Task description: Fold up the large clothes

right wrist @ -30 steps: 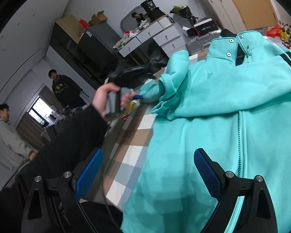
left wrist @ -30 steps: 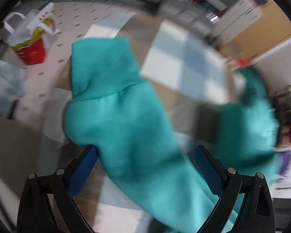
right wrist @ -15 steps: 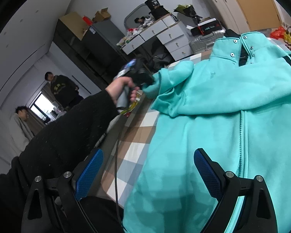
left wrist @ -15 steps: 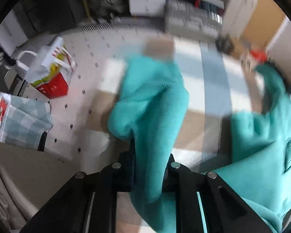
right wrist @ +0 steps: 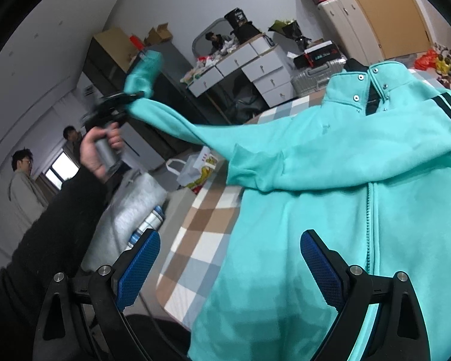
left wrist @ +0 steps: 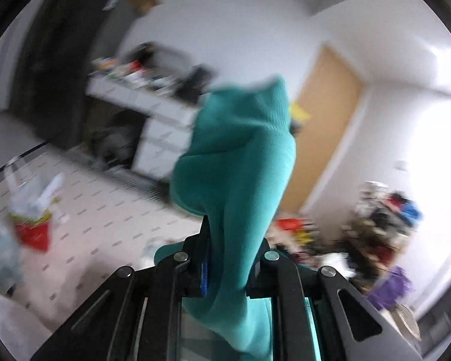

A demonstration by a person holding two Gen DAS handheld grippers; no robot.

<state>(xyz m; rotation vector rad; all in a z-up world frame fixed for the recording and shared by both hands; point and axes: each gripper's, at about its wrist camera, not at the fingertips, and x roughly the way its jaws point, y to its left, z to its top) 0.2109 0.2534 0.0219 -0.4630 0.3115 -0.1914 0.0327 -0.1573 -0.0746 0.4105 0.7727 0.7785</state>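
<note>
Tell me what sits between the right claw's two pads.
Nothing is gripped: in the right wrist view the right claw stands open above the teal jacket, whose lower front and a strip of checked tablecloth show through the gap.

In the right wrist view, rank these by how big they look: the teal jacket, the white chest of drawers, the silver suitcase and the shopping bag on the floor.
1. Teal jacket, by far.
2. White chest of drawers.
3. Silver suitcase and shopping bag look about alike; differing distance from the camera leaves the order unsure.
</note>
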